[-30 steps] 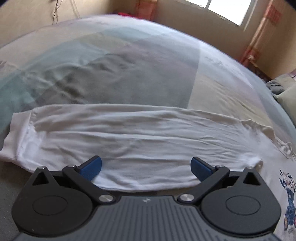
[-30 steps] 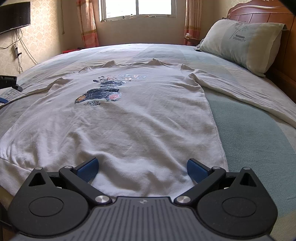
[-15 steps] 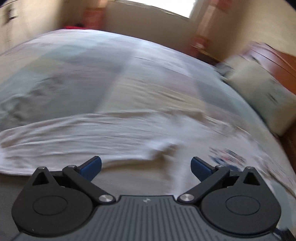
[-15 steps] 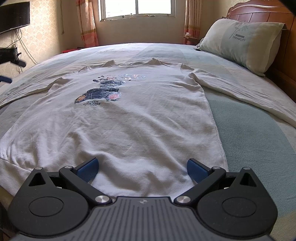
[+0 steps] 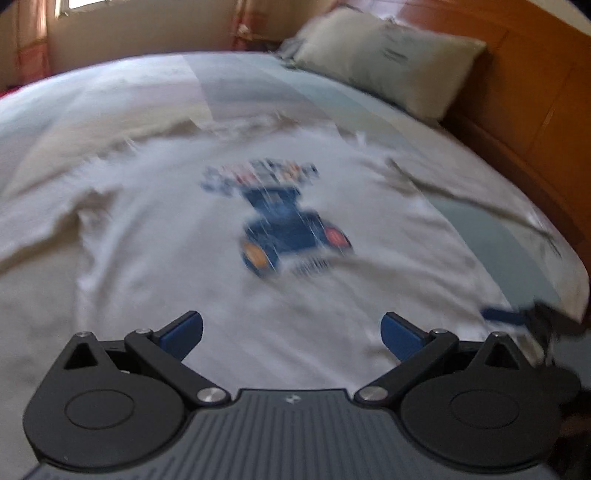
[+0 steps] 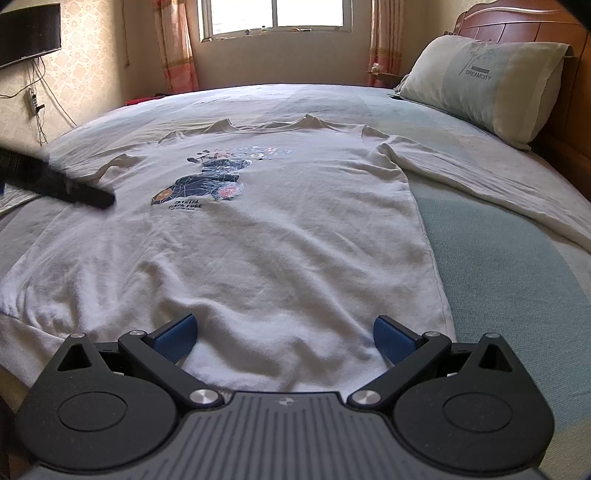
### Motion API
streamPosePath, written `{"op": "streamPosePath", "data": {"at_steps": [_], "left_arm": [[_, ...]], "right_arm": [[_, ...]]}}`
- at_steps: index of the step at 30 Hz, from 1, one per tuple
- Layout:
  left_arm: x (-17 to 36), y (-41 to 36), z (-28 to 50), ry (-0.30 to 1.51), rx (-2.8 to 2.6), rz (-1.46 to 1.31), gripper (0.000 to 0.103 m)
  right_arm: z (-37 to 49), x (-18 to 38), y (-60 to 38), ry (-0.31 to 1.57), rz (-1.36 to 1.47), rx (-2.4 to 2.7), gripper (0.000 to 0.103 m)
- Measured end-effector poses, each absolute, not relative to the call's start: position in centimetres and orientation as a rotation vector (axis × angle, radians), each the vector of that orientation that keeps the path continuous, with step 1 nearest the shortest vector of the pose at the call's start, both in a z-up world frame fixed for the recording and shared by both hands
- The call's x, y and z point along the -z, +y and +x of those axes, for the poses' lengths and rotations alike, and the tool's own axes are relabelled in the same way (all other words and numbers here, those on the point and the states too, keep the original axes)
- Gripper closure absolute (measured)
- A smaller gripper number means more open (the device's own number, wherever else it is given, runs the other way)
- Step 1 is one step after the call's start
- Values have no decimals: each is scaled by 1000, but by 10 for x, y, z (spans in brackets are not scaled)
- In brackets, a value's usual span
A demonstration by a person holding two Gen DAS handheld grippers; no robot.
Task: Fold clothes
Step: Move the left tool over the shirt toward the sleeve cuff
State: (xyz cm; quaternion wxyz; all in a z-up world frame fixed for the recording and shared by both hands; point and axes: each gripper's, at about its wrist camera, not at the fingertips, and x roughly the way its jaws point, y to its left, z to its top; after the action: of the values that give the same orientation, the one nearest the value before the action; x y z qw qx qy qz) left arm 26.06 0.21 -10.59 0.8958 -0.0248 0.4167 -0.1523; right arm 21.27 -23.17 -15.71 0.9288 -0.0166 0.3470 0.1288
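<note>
Window (image 6: pixel 275 16) only in right wrist view; shirt (image 6: pixel 258 229) print blurred in left.

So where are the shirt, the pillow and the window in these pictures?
white long-sleeved shirt (image 6: pixel 280 236): right wrist view, middle of its front.
pillow (image 6: pixel 484 77): right wrist view, its printed face.
window (image 6: pixel 273 16): right wrist view, the glass panes.

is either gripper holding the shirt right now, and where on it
Nothing is held. The left gripper and right gripper are both open above the white shirt.

Spread-jawed left tool (image 5: pixel 291 330) above shirt (image 5: pixel 184 258)
</note>
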Motion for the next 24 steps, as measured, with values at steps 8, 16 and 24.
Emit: {"op": "streamPosePath", "data": {"at_steps": [8,16,24], "left_arm": [[130,-8,218,870,286,123,1],[127,10,209,903,207,131,1],[80,48,215,816,182,43,1]], "right_arm": [[212,157,-230,711,-37,-260,0],[212,157,-230,710,-37,-261,0],[212,157,-231,709,-42,-262,0]]}}
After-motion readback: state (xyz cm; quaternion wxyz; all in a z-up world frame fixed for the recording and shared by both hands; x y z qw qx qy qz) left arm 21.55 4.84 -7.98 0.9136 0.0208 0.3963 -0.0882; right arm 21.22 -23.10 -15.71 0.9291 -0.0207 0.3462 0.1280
